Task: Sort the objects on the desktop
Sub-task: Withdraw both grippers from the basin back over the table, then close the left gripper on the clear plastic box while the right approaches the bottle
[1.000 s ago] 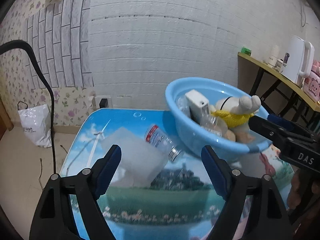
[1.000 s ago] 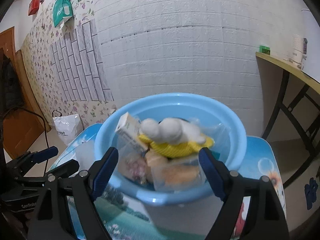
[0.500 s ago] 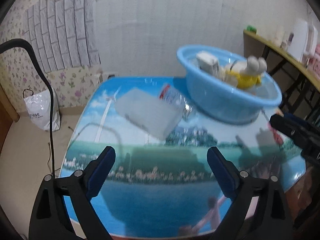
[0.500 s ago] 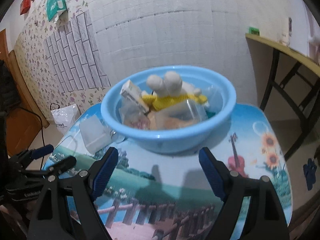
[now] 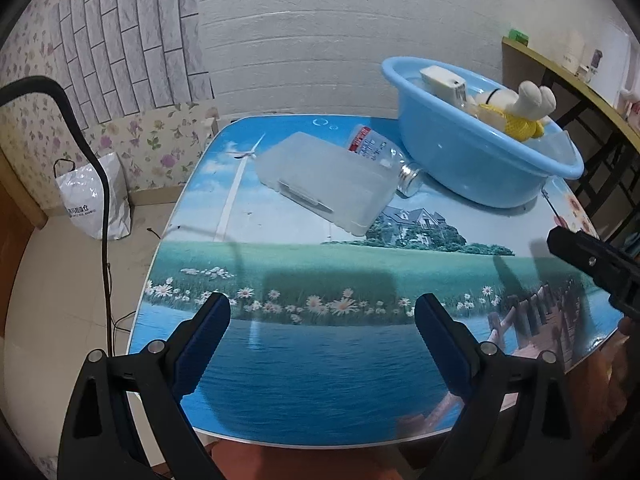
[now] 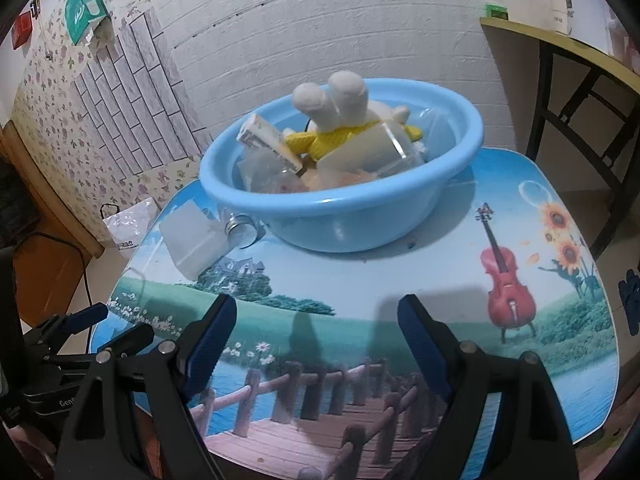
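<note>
White brick wall stands behind a table [image 5: 320, 264] with a printed landscape. On its far side a blue basin [image 6: 344, 216] holds a plush toy [image 6: 340, 108] and a small carton [image 6: 268, 140]. Beside the basin lie a clear box [image 5: 324, 180] and a bottle [image 5: 380, 152]. The left gripper [image 5: 322, 324], whose jaws have just been opening, and the right gripper [image 6: 316, 320] are spread wide and empty above the near edge.

printed table [image 5: 320, 264], basin [image 5: 472, 160], box [image 5: 328, 176], bottle [image 5: 384, 152]
</note>
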`<state>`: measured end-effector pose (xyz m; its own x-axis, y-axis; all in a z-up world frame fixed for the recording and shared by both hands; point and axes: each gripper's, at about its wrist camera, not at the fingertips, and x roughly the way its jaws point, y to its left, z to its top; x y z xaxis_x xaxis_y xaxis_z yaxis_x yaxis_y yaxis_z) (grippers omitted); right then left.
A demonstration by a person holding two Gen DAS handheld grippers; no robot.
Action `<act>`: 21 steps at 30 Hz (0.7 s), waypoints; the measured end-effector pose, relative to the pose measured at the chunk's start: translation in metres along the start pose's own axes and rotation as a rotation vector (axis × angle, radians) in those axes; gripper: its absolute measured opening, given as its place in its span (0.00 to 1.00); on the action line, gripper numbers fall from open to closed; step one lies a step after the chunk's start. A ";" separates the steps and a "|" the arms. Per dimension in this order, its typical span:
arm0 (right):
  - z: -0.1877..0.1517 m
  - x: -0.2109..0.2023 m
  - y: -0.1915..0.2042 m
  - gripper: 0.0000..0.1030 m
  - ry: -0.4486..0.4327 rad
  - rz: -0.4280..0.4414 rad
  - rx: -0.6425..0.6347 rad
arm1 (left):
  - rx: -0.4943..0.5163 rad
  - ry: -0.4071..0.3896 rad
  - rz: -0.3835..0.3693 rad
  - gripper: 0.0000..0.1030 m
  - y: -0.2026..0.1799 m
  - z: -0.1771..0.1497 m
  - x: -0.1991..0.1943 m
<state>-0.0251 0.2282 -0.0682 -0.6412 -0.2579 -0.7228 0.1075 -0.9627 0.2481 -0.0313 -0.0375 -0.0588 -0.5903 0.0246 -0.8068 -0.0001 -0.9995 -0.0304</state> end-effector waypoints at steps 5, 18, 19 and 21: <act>-0.003 0.011 0.006 0.81 0.022 0.019 0.007 | -0.047 -0.026 -0.024 0.91 0.015 0.001 0.001; -0.001 0.035 0.033 0.69 0.000 0.025 -0.072 | -0.110 -0.030 -0.121 0.91 0.015 0.044 0.035; 0.001 0.037 0.034 0.69 -0.001 0.021 -0.074 | -0.124 -0.029 -0.131 0.91 0.015 0.051 0.040; 0.003 0.041 0.036 0.69 0.001 0.015 -0.083 | -0.149 -0.021 -0.133 0.91 0.015 0.061 0.048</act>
<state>-0.0496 0.1835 -0.0866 -0.6384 -0.2726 -0.7198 0.1799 -0.9621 0.2048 -0.1084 -0.0519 -0.0621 -0.6101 0.1540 -0.7772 0.0398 -0.9737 -0.2242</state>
